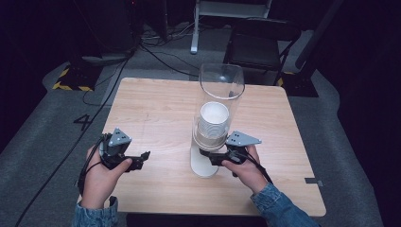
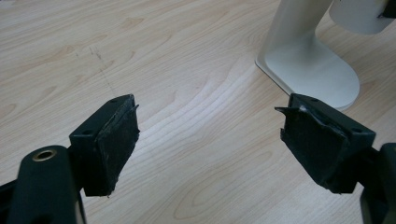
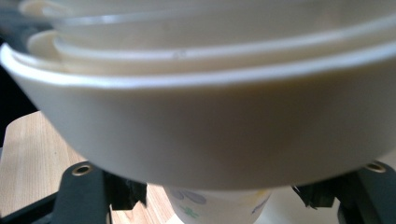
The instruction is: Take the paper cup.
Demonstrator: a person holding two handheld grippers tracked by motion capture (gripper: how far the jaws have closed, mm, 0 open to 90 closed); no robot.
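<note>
A cup dispenser stands mid-table: a clear tube (image 1: 221, 90) holds a stack of white paper cups (image 1: 213, 120) above a white foot (image 1: 202, 165). My right gripper (image 1: 211, 156) reaches in under the tube from the right. In the right gripper view the dispenser's white collar (image 3: 201, 130) looms overhead, and the lowest cup (image 3: 217, 205), printed with flowers, hangs between my right gripper's (image 3: 219, 191) jaws. The collar hides the pad tips, so contact cannot be judged. My left gripper (image 1: 144, 160) rests at the table's left, open with nothing in it (image 2: 210, 135) over bare wood.
The light wooden table (image 1: 156, 109) has free room left of the dispenser and behind it. The dispenser's foot (image 2: 313, 70) lies ahead and right of the left gripper. A black chair (image 1: 257, 45), cables and stands sit on the floor beyond the far edge.
</note>
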